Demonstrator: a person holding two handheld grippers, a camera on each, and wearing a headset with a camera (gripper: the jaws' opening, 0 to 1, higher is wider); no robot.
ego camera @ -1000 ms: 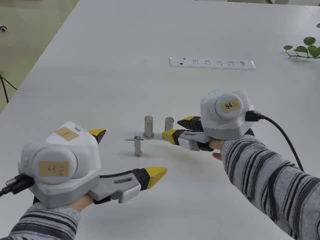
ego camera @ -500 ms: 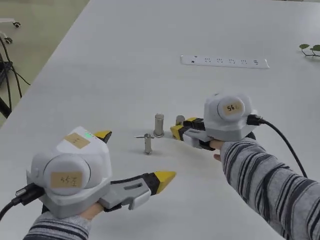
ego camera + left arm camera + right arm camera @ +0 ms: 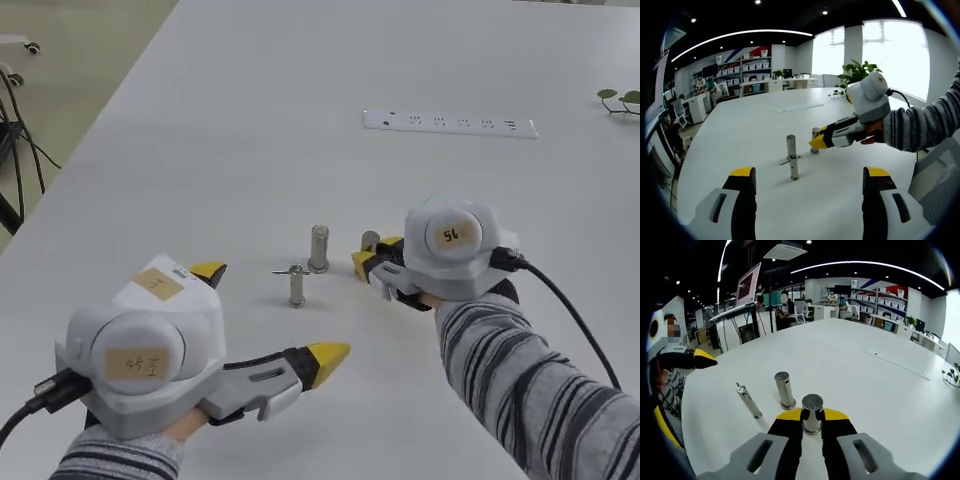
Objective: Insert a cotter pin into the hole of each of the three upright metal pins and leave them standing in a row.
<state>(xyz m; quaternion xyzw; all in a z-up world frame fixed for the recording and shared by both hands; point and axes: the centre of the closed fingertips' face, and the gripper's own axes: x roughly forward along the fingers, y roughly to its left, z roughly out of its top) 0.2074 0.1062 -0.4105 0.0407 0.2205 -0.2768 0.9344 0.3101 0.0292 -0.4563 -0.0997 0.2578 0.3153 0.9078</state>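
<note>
Three short metal pins stand on the white table (image 3: 200, 150). The front pin (image 3: 296, 285) (image 3: 794, 167) (image 3: 749, 401) has a thin cotter pin (image 3: 281, 271) through its top. A taller pin (image 3: 318, 248) (image 3: 791, 146) (image 3: 785, 389) stands just behind it. My right gripper (image 3: 375, 258) (image 3: 821, 142) (image 3: 812, 421) is shut on the third pin (image 3: 370, 240) (image 3: 815, 136) (image 3: 812, 410), which stays upright between the yellow tips. Nearer to me, my left gripper (image 3: 268, 311) (image 3: 809, 175) hangs open with nothing between its jaws, short of the pins.
A white power strip (image 3: 450, 124) lies further back on the table. Green plant leaves (image 3: 620, 98) show at the far right edge. A black cable (image 3: 570, 310) trails from the right gripper. The table's left edge drops to the floor (image 3: 60, 60).
The right gripper's jaws have shut around the third pin and carried it slightly to the right. The left gripper has stayed open and held about the same place.
</note>
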